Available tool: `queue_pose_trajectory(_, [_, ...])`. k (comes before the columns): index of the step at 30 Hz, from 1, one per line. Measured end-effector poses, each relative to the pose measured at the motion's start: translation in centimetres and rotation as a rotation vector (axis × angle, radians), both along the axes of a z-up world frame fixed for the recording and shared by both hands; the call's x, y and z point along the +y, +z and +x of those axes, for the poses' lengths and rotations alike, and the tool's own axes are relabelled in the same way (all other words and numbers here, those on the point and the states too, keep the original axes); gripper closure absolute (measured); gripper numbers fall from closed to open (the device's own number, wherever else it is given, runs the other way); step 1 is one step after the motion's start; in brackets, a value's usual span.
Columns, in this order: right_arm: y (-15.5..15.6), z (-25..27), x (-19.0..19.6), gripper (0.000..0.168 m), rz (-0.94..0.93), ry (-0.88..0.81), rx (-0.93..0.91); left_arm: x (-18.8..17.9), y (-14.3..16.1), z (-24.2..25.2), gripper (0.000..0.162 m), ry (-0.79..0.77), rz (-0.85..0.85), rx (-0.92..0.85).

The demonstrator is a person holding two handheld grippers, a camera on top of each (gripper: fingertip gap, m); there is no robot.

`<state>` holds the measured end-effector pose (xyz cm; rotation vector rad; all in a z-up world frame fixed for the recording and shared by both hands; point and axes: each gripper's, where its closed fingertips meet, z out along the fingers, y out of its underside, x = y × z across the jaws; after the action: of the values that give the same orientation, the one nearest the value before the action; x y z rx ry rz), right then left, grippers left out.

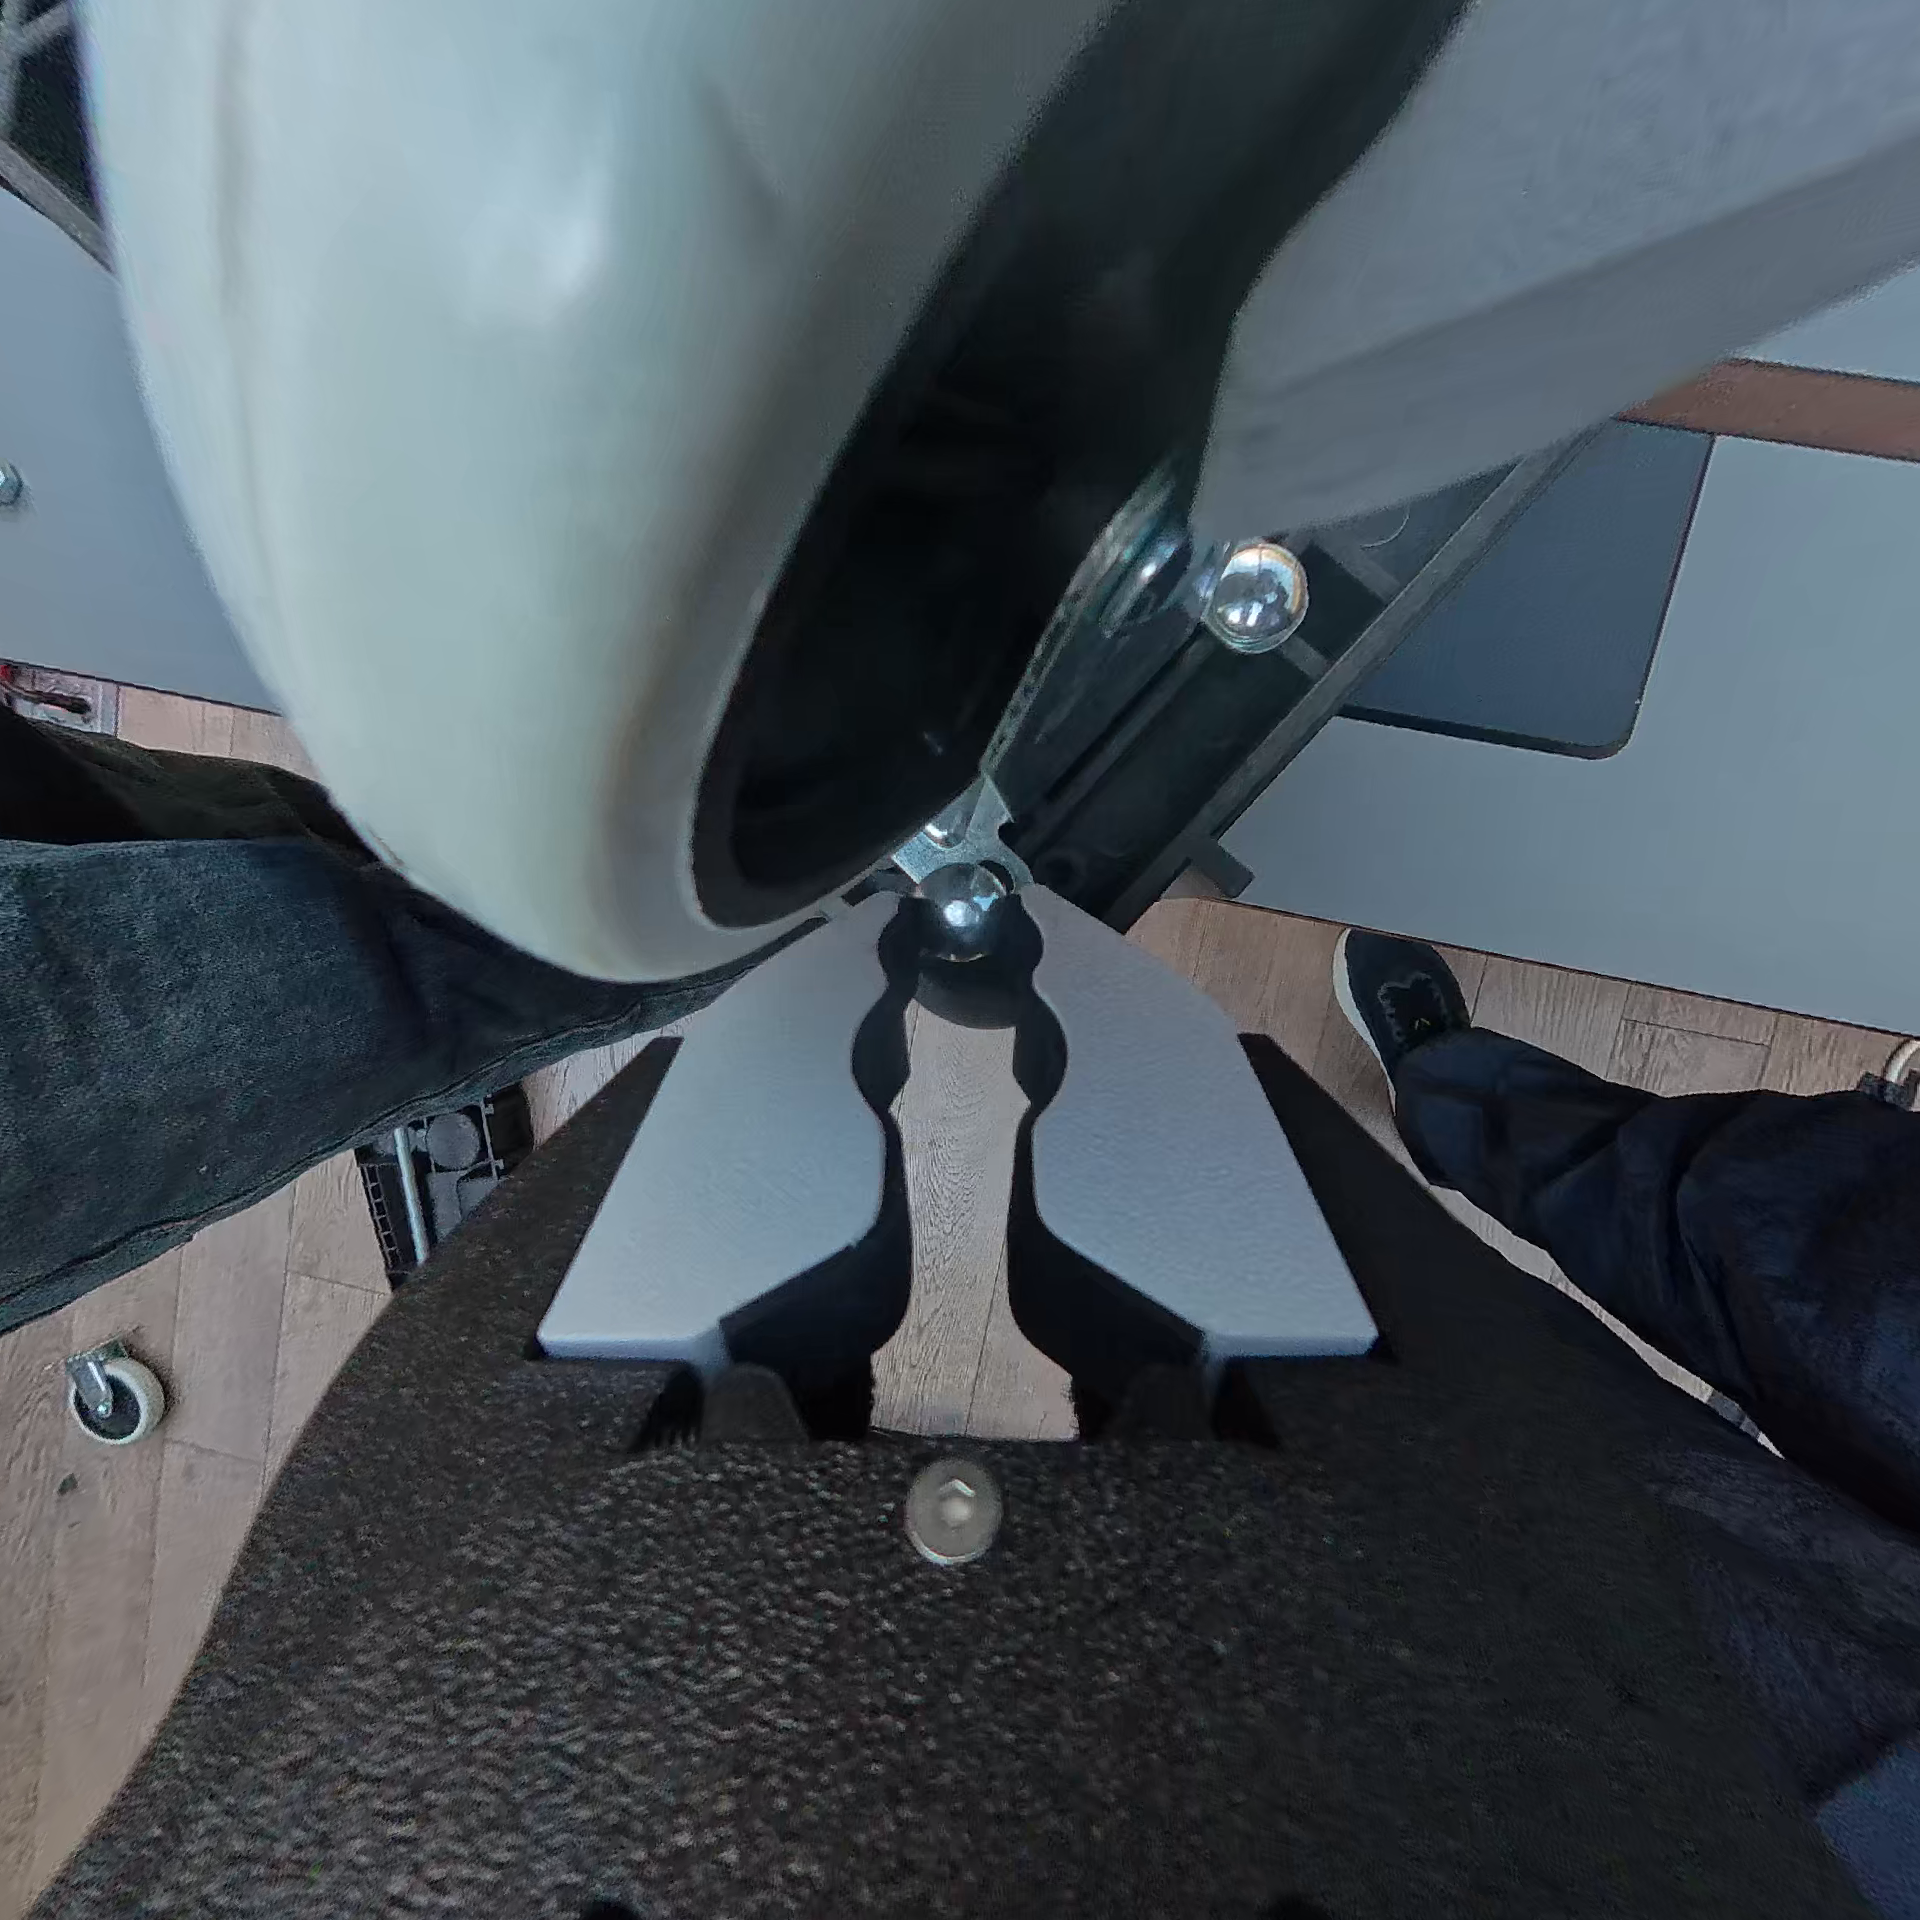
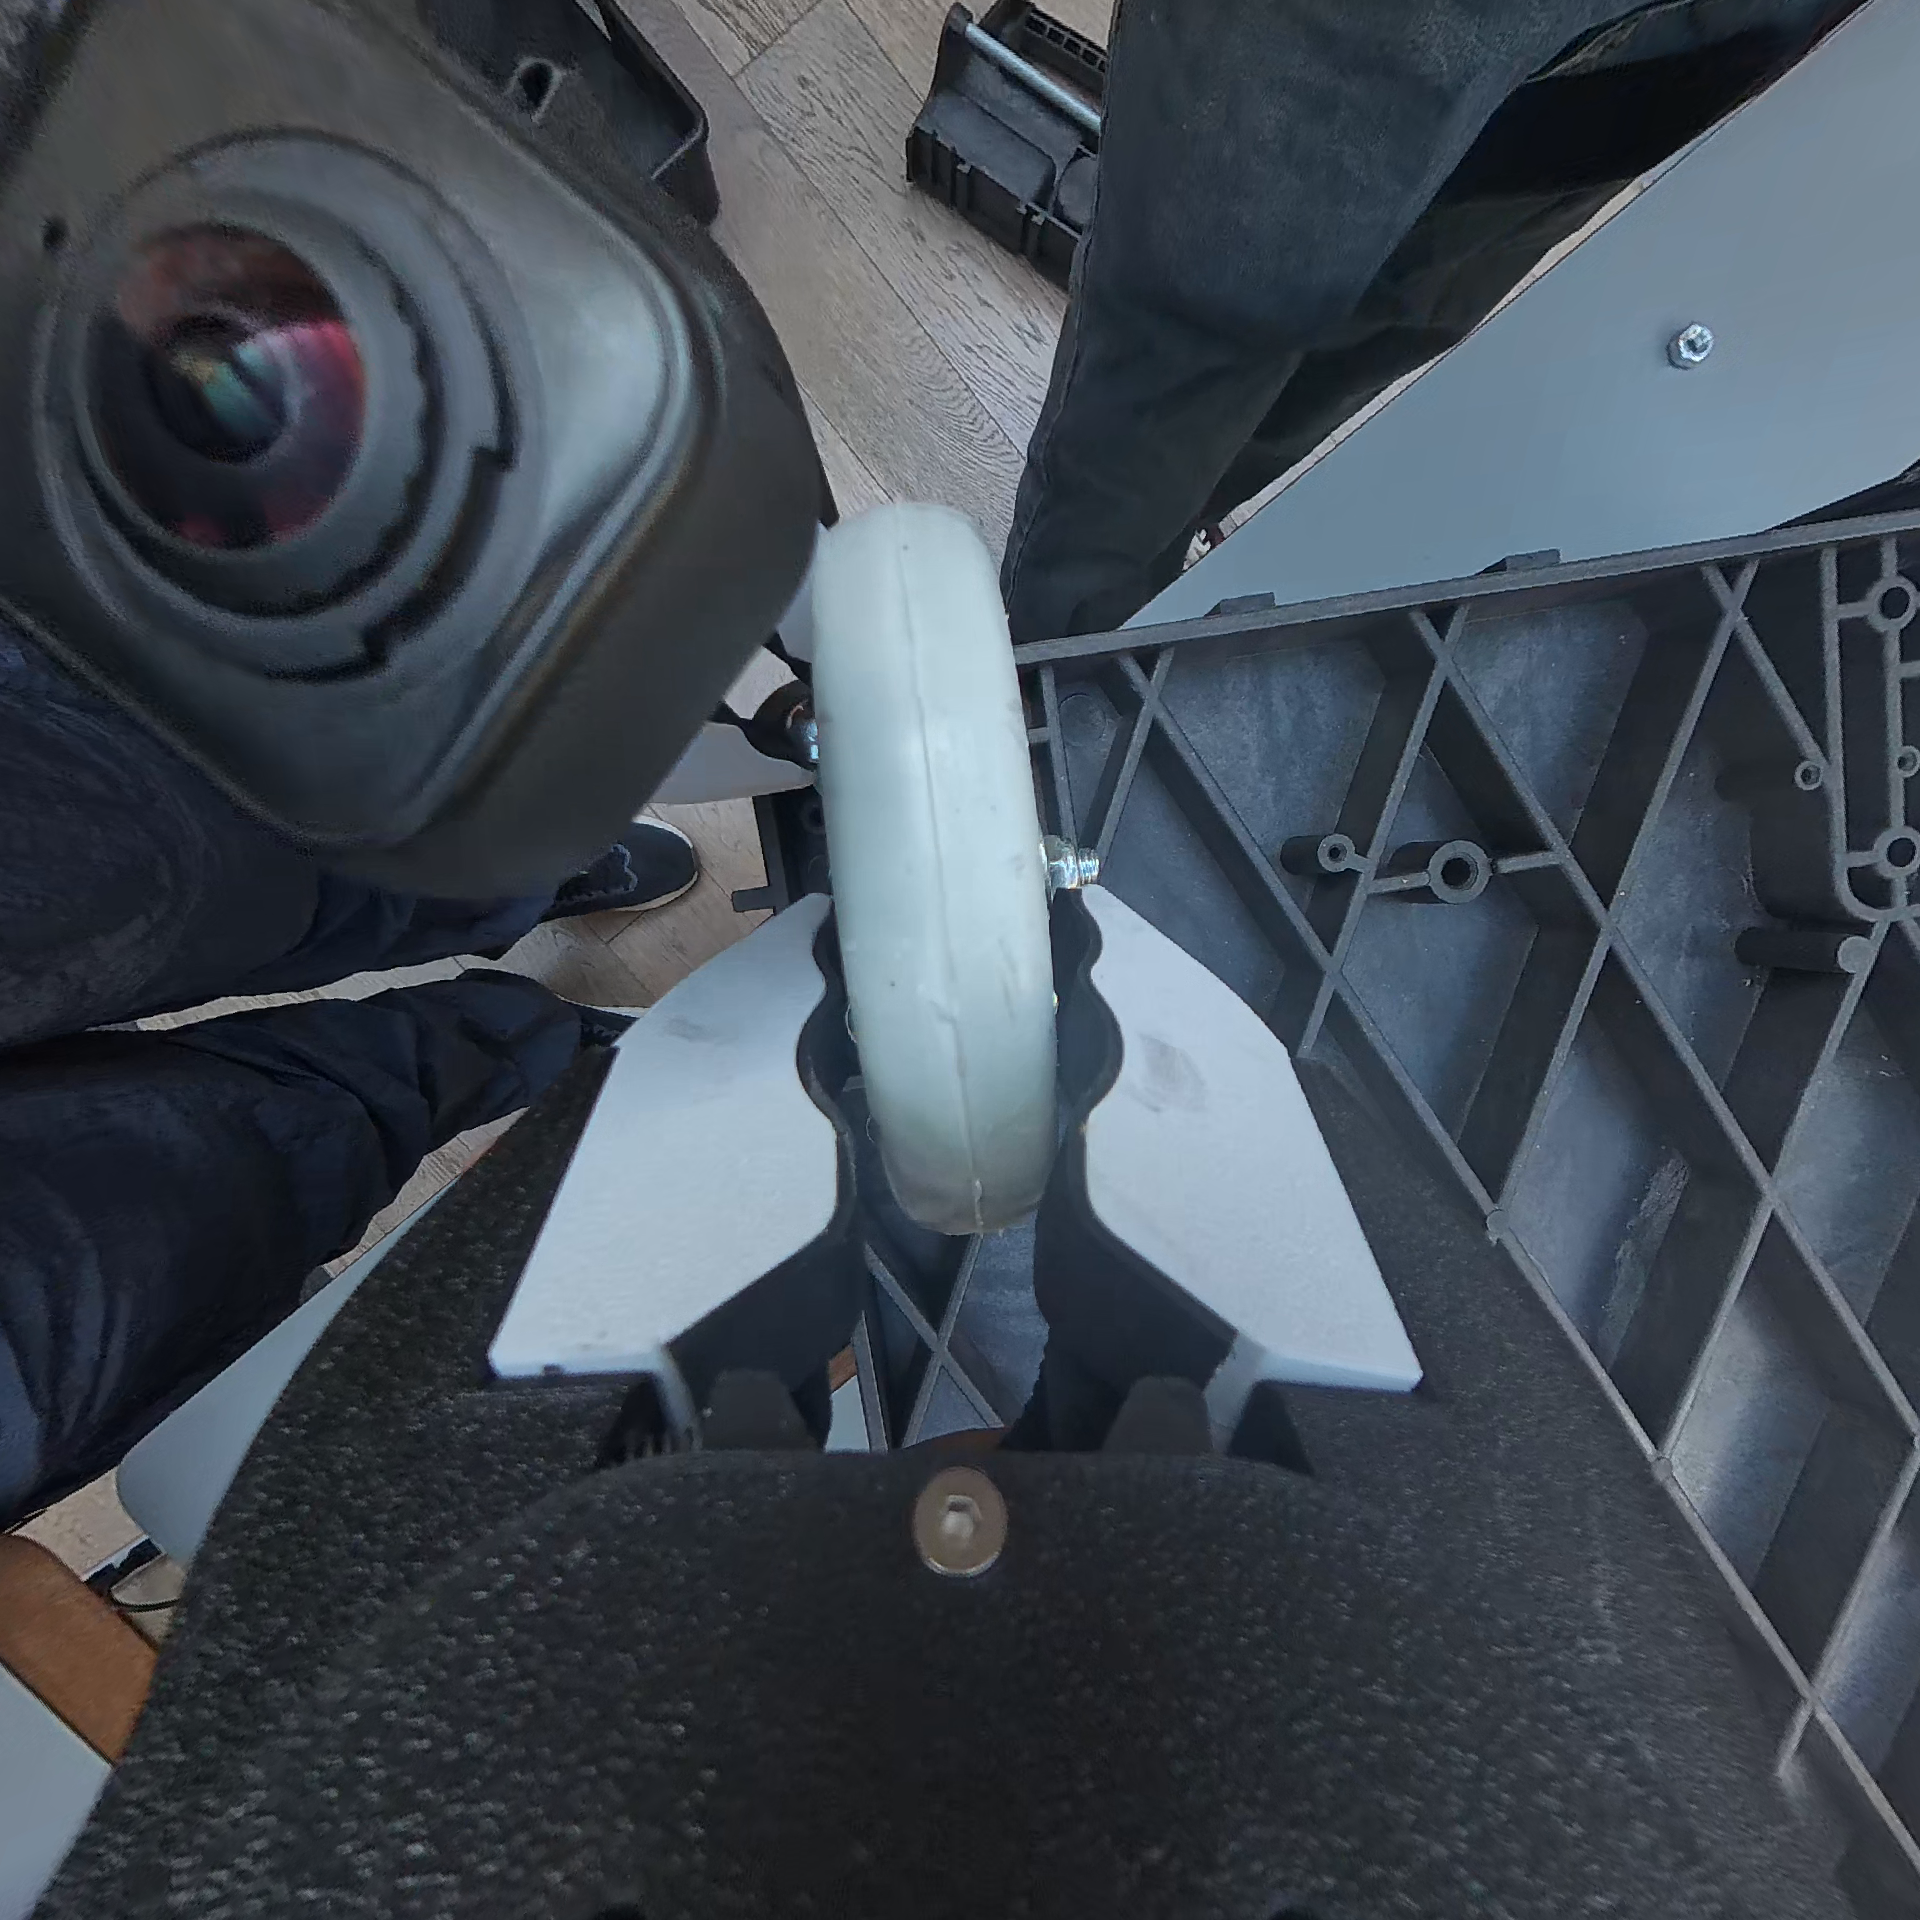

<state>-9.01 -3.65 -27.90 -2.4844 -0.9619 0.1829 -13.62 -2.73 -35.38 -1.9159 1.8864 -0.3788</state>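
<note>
A grey caster wheel is mounted on the underside of a black ribbed plastic base. My right gripper is shut on the wheel, one finger on each side of it. The threaded end of the axle bolt with its nut sticks out on the wheel's right. In the left wrist view the wheel fills the upper left, very close. My left gripper is shut on the domed axle bolt head beside the wheel's metal bracket. The left gripper's camera looms at the upper left of the right wrist view.
A second domed bolt head sits higher on the bracket. A grey panel adjoins the base. People's legs and a shoe stand on the wooden floor. A small spare caster and a black part lie on the floor. The tips of one gripper are about 9 centimetres away from the tips of the other. The right tips stand about 20 centimetres off the black ribbed plastic base.
</note>
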Motion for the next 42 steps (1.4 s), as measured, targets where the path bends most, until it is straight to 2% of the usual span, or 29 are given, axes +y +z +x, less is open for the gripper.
queue_pose_trajectory(1, [0.0,0.0,0.0,0.131,0.001,-0.001,0.001,0.0,-0.2,0.0,0.146,-0.004,0.004,0.009])
queue_pose_trajectory(7, [0.0,0.0,0.0,0.131,0.0,-0.002,0.006,-0.1,-1.6,0.0,0.145,-0.003,-0.015,0.041])
queue_pose_trajectory(19, [0.0,0.0,0.0,0.131,0.0,-0.003,0.015,-0.4,-1.7,0.1,0.145,0.038,-0.088,-0.007])
queue_pose_trajectory(39, [0.0,0.0,0.1,0.13,0.014,0.006,-0.011,-1.1,0.0,-0.9,0.146,0.109,-0.197,-0.134])
queue_pose_trajectory(42, [0.3,-0.3,0.1,0.123,0.049,0.011,0.001,-1.8,0.4,-1.7,0.145,0.123,-0.222,-0.177])
